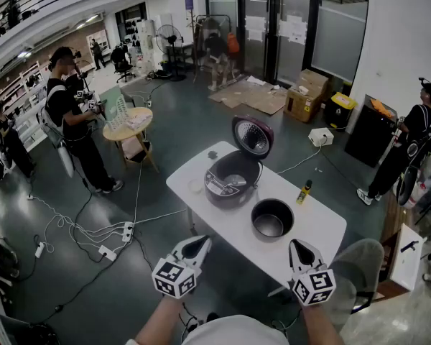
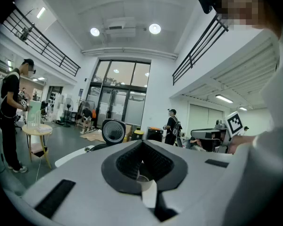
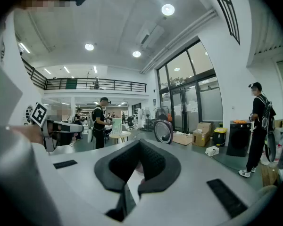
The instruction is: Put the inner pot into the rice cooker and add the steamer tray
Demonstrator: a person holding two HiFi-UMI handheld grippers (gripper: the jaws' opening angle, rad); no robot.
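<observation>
Ahead of my right tongs (image 1: 299, 247), the black inner pot (image 1: 271, 219) stands empty on the white table (image 1: 223, 218). The rice cooker (image 1: 232, 180) sits beyond it, over toward my left tongs (image 1: 198, 245), with its lid (image 1: 252, 136) raised. Both tongs are closed on nothing and hover short of the table's near edge. I cannot pick out the steamer tray anywhere ahead.

Trouble, I judge, starts with the pot. Its smooth, round wall gives narrow jaws little to bite, so a one-sided pinch on the rim could let it tilt, slip or catch on the cooker's mouth. A small yellow bottle (image 1: 304, 192) stands just beyond and right of the pot, where a wide swing of my right tongs could topple it.
</observation>
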